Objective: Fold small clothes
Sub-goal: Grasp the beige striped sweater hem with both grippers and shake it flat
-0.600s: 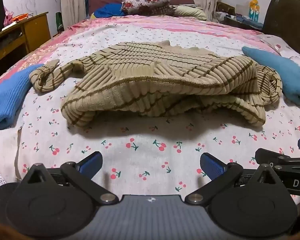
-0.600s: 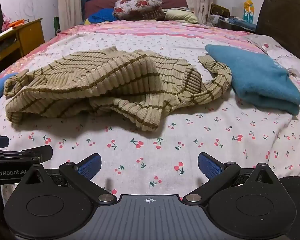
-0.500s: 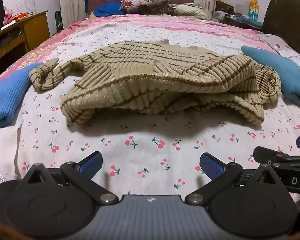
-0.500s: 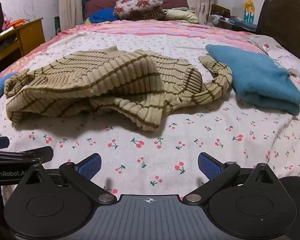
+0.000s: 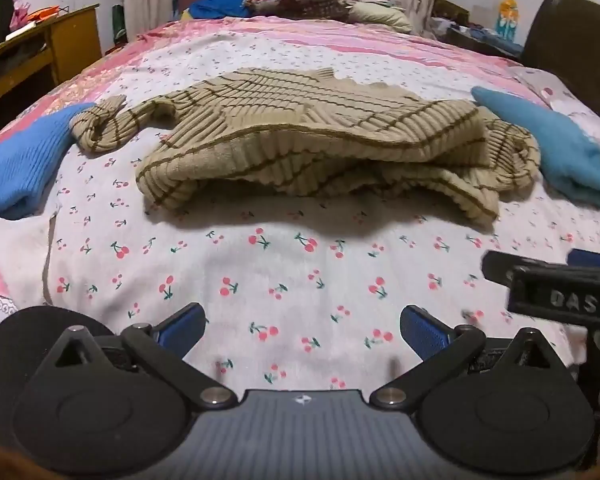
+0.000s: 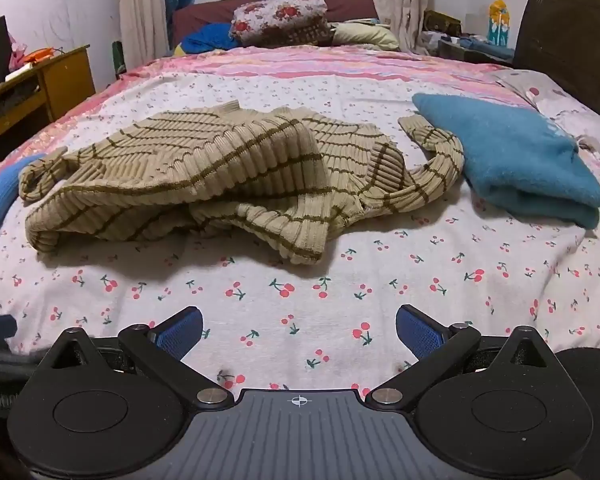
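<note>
Two blue garments [image 6: 512, 160] [image 5: 16, 160] already lie folded; one beige striped sweater [image 6: 204, 176] sprawls crumpled mid-bed between them (untouched), with left gripper [image 5: 300, 326] and right gripper [image 6: 299, 330] jaws spread wide, empty.
</note>
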### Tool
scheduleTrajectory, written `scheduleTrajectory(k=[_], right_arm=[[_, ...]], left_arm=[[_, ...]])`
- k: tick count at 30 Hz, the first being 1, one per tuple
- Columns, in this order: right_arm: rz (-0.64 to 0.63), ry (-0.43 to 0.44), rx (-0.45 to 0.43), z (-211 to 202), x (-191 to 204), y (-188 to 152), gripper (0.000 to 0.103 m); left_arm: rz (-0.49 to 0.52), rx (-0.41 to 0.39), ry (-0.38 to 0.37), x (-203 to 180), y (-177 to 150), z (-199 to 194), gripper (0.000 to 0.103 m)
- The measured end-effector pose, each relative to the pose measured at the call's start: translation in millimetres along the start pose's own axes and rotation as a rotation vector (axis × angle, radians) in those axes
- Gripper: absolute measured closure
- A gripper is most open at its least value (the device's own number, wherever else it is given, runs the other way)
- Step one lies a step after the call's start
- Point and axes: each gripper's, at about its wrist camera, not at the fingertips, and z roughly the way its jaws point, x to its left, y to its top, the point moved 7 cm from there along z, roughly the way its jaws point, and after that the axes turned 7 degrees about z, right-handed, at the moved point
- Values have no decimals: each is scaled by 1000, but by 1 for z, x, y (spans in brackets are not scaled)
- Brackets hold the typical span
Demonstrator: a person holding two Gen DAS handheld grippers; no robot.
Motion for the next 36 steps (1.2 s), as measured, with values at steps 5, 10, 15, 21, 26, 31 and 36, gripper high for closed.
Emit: scheduleTrajectory(k=[5,10,15,21,26,31,36], right_arm=[[7,5,-8,-3,-1,1,0],[9,8,-11,-6,-1,1,0],[17,10,-15,-8,-3,3,0],[6,17,-17,-7,-2,7,0],[-4,22,-15,-6,1,20,0],[6,48,16,-4,7,40,0],[-15,50,-14,-3,15,69,0]], left_arm=[[0,-66,21,1,4,-16,0],[8,-53,23,1,2,-17,0],[11,-57,42,4,5,-15,0],[25,-88,85,17,23,-13,0],[73,-93,115,21,46,-9,0],[123,-73,127,21,69,0,0],[123,-79,129,26,97,7,0]])
